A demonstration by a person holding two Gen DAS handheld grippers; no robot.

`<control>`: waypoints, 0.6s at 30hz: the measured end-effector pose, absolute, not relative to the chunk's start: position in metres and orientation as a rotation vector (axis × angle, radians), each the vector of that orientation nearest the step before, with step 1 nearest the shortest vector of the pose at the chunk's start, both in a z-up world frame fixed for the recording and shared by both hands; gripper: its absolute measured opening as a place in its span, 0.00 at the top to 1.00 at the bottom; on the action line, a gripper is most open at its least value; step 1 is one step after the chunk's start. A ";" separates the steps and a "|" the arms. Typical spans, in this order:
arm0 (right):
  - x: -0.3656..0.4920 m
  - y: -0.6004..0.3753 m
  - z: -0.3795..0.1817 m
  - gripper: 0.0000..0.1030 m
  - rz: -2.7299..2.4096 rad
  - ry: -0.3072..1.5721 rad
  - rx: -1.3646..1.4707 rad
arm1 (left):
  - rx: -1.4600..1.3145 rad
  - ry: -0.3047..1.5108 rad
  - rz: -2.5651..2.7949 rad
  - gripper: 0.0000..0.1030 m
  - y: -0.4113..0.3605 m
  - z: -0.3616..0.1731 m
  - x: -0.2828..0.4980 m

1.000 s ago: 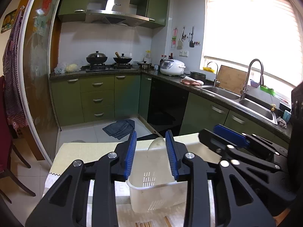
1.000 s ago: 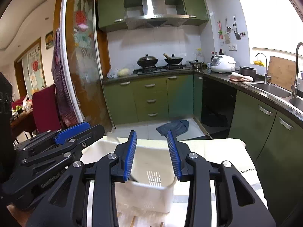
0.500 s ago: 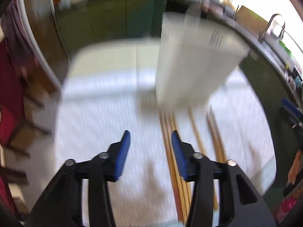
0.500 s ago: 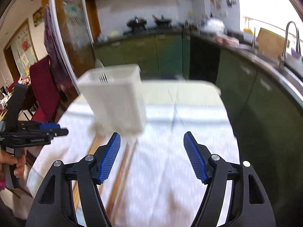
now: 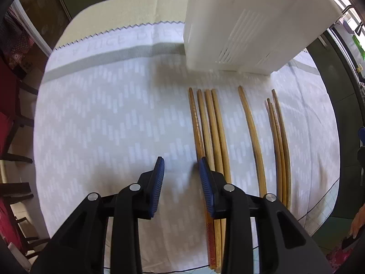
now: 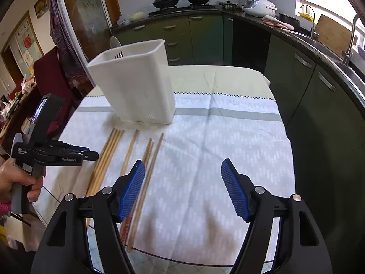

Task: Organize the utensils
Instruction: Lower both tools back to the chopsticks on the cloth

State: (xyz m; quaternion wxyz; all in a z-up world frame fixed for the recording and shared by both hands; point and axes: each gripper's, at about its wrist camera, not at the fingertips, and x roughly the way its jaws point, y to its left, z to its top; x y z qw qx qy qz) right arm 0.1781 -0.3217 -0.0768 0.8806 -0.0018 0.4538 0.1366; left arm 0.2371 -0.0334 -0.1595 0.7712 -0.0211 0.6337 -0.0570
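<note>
Several wooden chopsticks (image 5: 214,132) lie side by side on the white tablecloth (image 5: 109,123), pointing at a white plastic utensil holder (image 5: 248,20). The holder (image 6: 134,89) stands upright with fork tines and a spoon showing at its far side. My left gripper (image 5: 181,166) is open and empty, low over the cloth just left of the leftmost chopsticks; it also shows in the right wrist view (image 6: 91,156). My right gripper (image 6: 182,173) is wide open and empty above the cloth, right of the chopsticks (image 6: 127,155).
The round table's near edge (image 6: 182,260) is close below my grippers. Green kitchen cabinets (image 6: 296,73) and a counter with a sink run along the right. A red chair (image 6: 48,68) stands at the table's left.
Both grippers have tilted down from looking across the kitchen to looking at the table. The right gripper has opened wide. The left has come down beside the chopsticks.
</note>
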 end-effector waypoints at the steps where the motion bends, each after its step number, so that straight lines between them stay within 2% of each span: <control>1: 0.179 -0.322 -0.078 0.33 0.282 0.949 -0.003 | -0.042 1.372 -0.124 0.70 -0.034 -0.159 0.237; 18: 0.201 -0.291 -0.109 0.33 0.327 1.088 -0.064 | -0.024 1.415 -0.135 0.72 -0.061 -0.173 0.242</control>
